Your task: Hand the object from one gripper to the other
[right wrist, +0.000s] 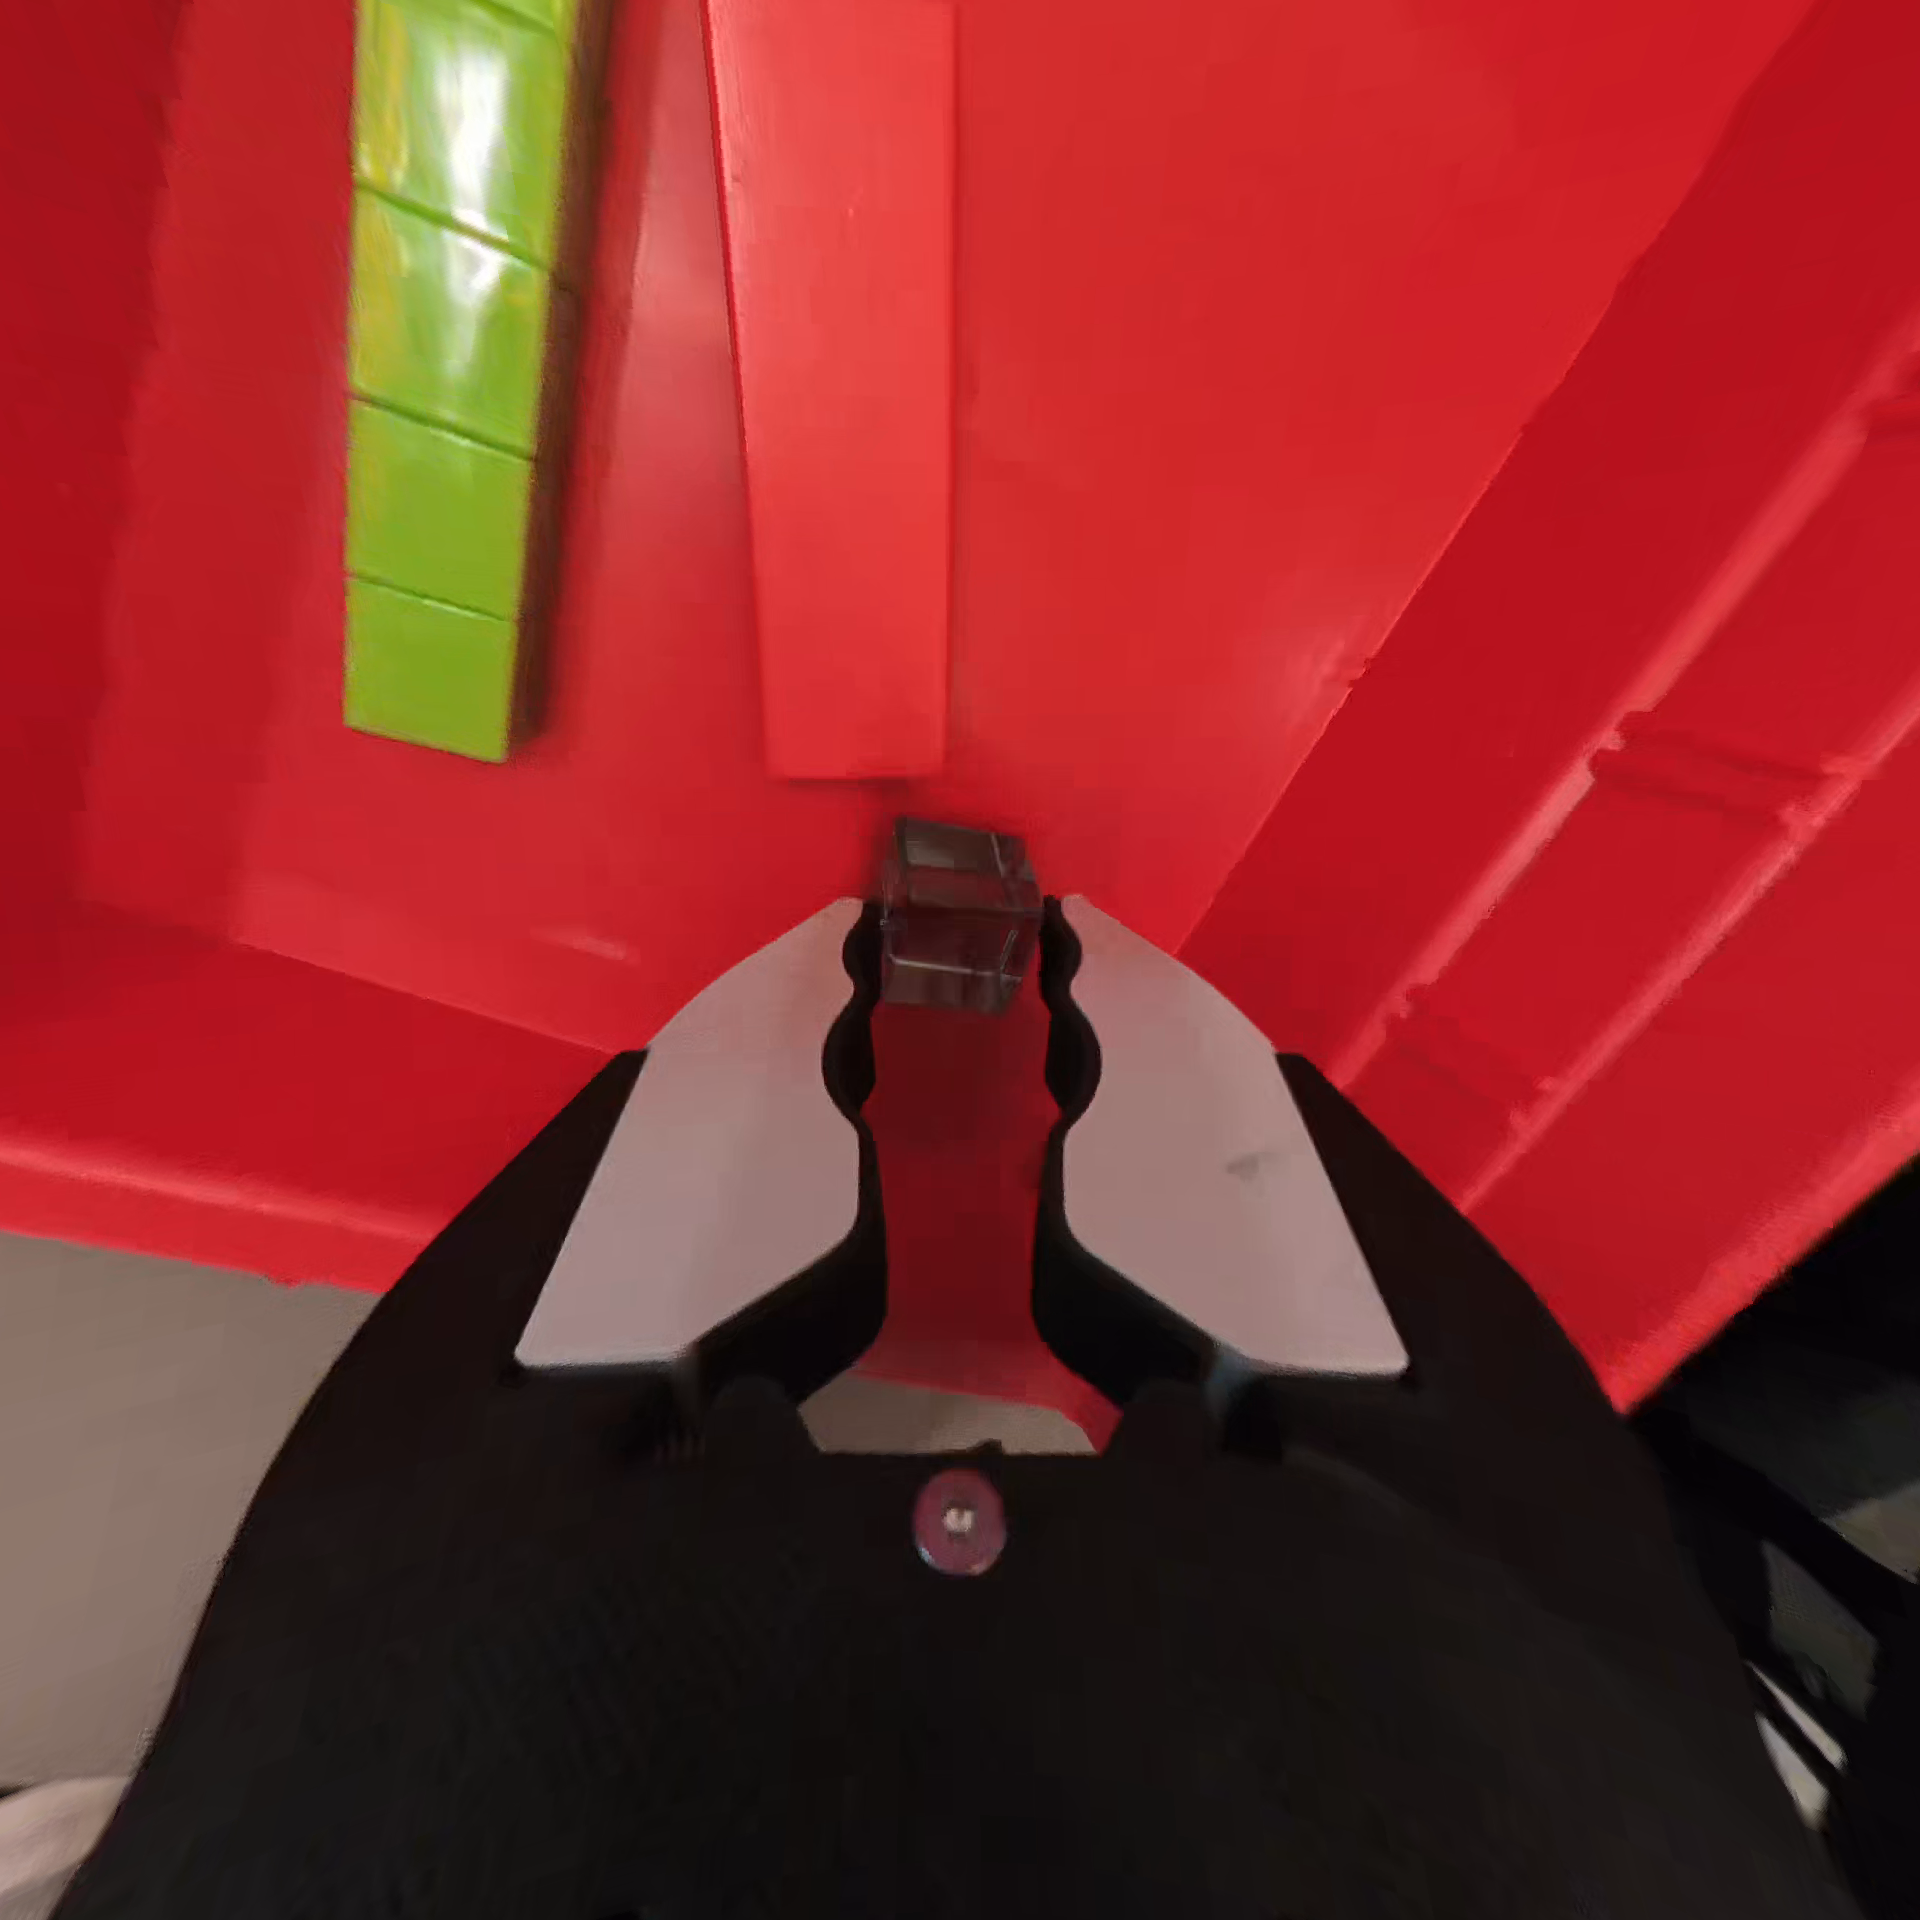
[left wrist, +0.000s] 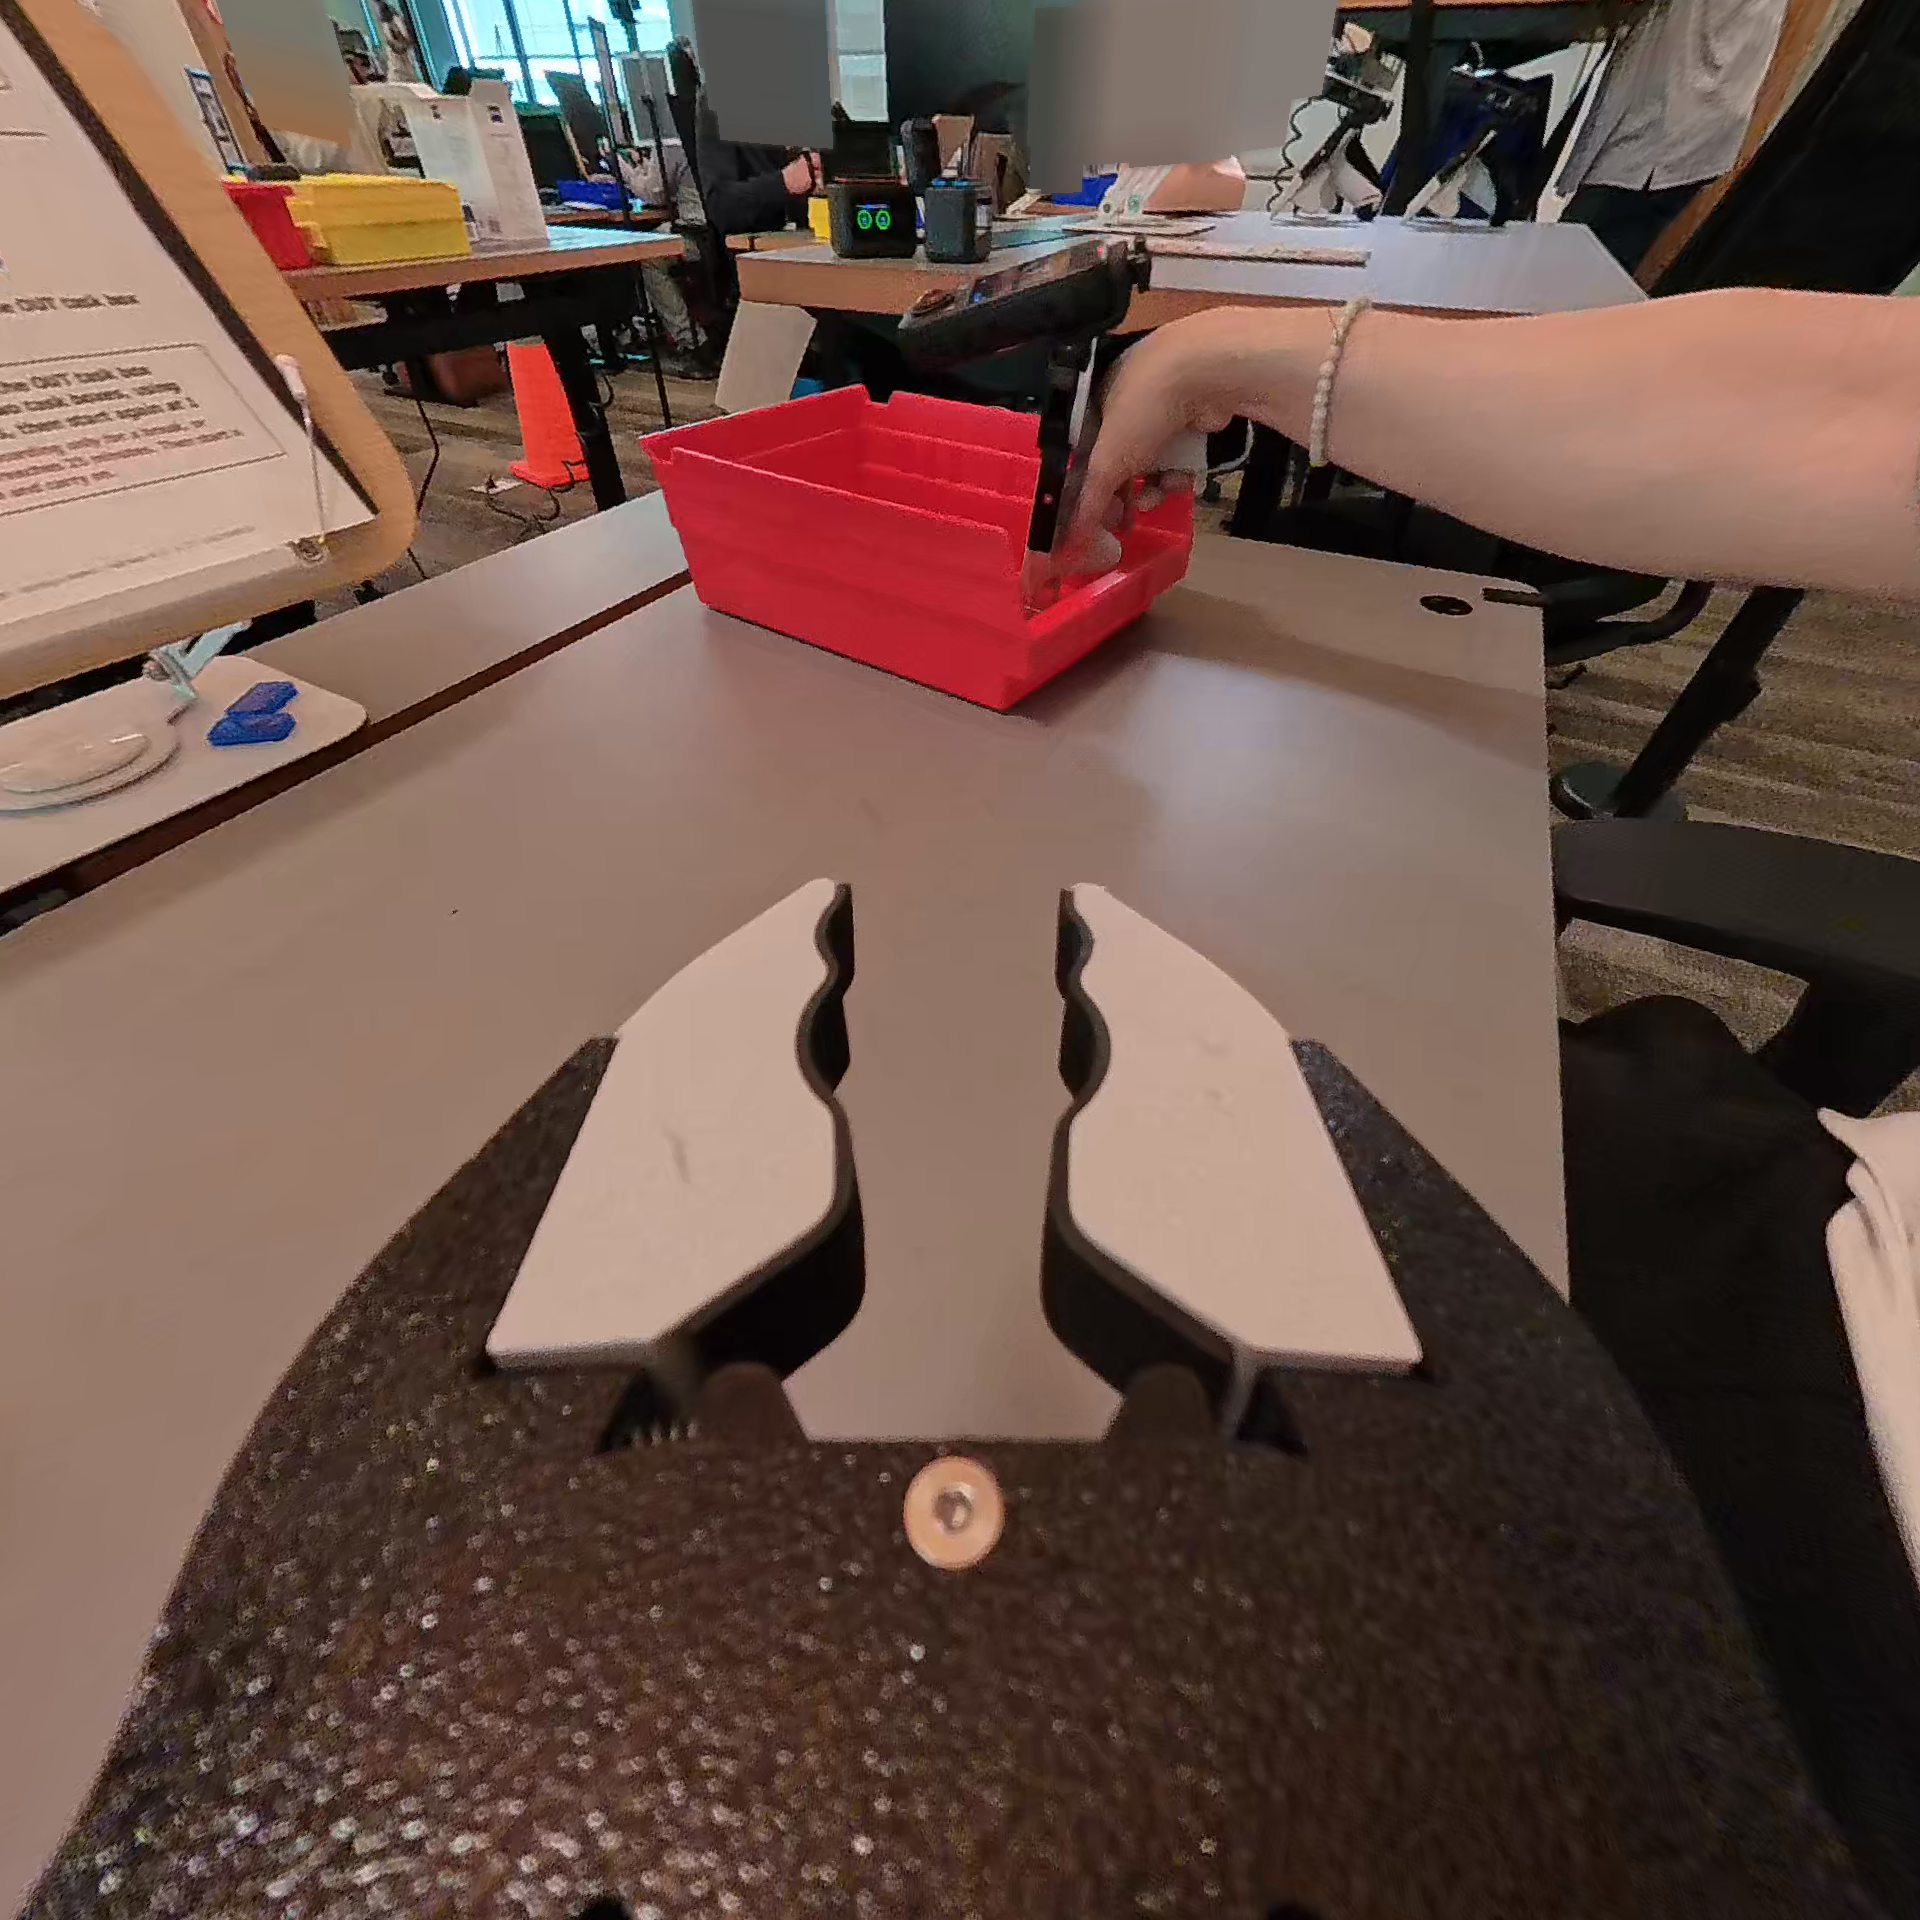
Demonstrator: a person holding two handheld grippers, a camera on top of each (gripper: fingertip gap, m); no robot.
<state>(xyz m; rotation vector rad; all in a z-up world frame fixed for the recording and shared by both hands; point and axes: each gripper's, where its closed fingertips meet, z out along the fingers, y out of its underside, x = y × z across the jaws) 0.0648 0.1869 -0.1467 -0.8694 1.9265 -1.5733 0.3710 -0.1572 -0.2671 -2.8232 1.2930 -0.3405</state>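
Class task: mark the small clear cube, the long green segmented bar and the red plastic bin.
small clear cube (right wrist: 958, 940), right wrist view, near face.
long green segmented bar (right wrist: 447, 416), right wrist view, middle segment.
red plastic bin (left wrist: 831, 561), left wrist view, front wall.

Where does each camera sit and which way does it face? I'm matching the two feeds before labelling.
Left wrist view: on the left gripper, low over the grey table, facing the red bin; its open fingers show, plus the person's hand working the right gripper.
Right wrist view: on the right gripper, pointing down inside the bin beside a green block strip; its fingertips flank a clear cube.
Shared: the red bin and the right gripper.
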